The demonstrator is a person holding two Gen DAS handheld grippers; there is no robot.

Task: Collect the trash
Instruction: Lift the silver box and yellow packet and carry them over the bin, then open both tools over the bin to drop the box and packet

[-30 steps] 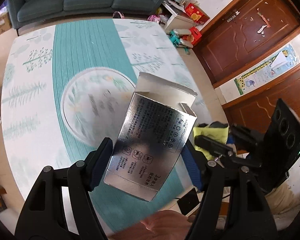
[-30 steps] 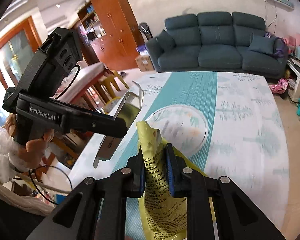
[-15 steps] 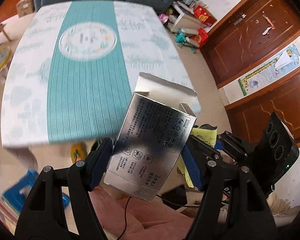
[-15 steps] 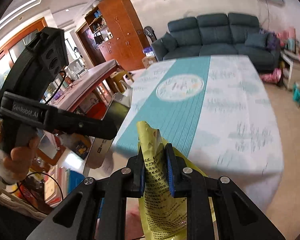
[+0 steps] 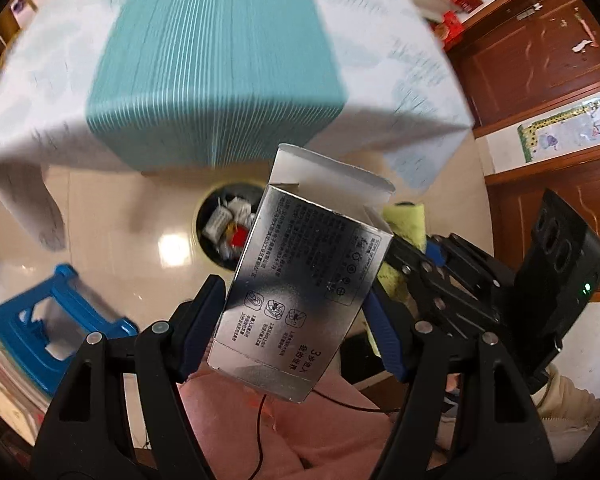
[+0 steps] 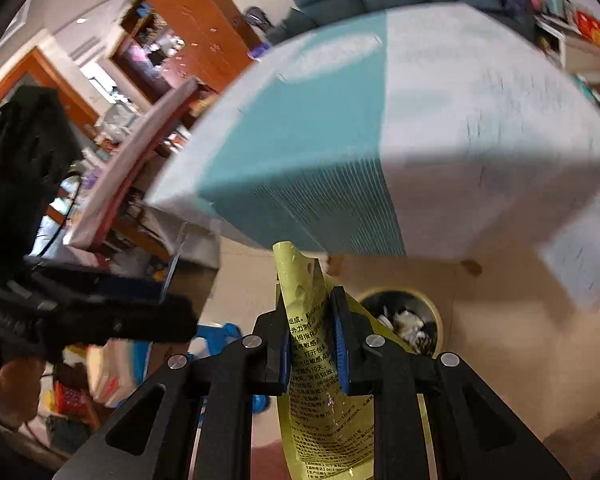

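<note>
Left wrist view: left gripper (image 5: 292, 326) clamps silver carton (image 5: 300, 288), long axis toward one o'clock; trash bin (image 5: 220, 224) at eleven o'clock. Right gripper (image 6: 312, 344) pinches yellow wrapper (image 6: 320, 392); bin at two o'clock.

Glossy tile floor (image 5: 112, 240) carries a trash bin (image 5: 204, 216) and blue stool (image 5: 60, 320).

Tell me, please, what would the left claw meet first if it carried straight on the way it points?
Probably the trash bin on the floor: it lies just beyond the silver box that the left claw holds. Depth is hard to judge, and nothing else shows in between.
</note>
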